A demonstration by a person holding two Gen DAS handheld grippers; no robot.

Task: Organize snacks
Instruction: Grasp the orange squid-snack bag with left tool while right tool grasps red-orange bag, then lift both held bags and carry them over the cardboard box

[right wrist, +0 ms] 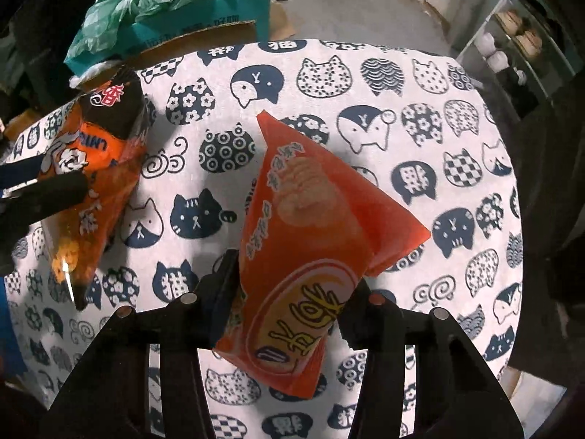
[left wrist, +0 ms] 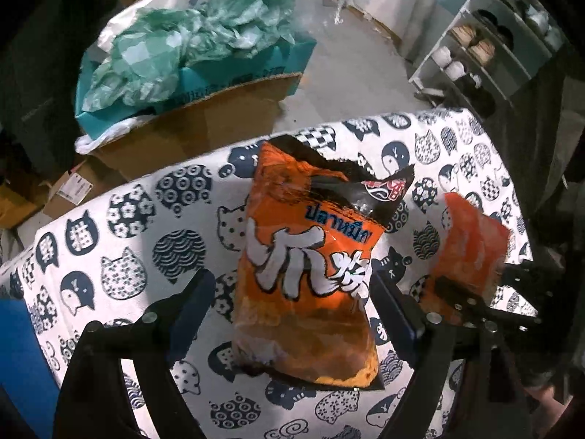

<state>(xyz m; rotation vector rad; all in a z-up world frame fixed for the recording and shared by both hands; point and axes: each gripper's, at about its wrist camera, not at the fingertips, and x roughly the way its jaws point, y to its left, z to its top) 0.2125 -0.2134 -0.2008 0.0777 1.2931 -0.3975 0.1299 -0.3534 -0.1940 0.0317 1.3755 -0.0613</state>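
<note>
Black jaws of the right gripper (right wrist: 285, 303) are squeezing the lower half of a red-orange snack packet (right wrist: 310, 241), pinching it from both sides so the pads are denting the soft film and the flat sealed top is flaring out above. Meanwhile the left gripper (left wrist: 292, 292) is standing with its jaws spread on either side of an orange squid-snack bag (left wrist: 310, 267) without pressing it; the bag looks puffy and crinkled, its glossy film catching light, its black top edge torn and jagged. Both packets are sitting over the cat-print tablecloth (right wrist: 402, 168), a matte woven cloth draped over the table's rounded edge, probably so they can be lined up side by side.
</note>
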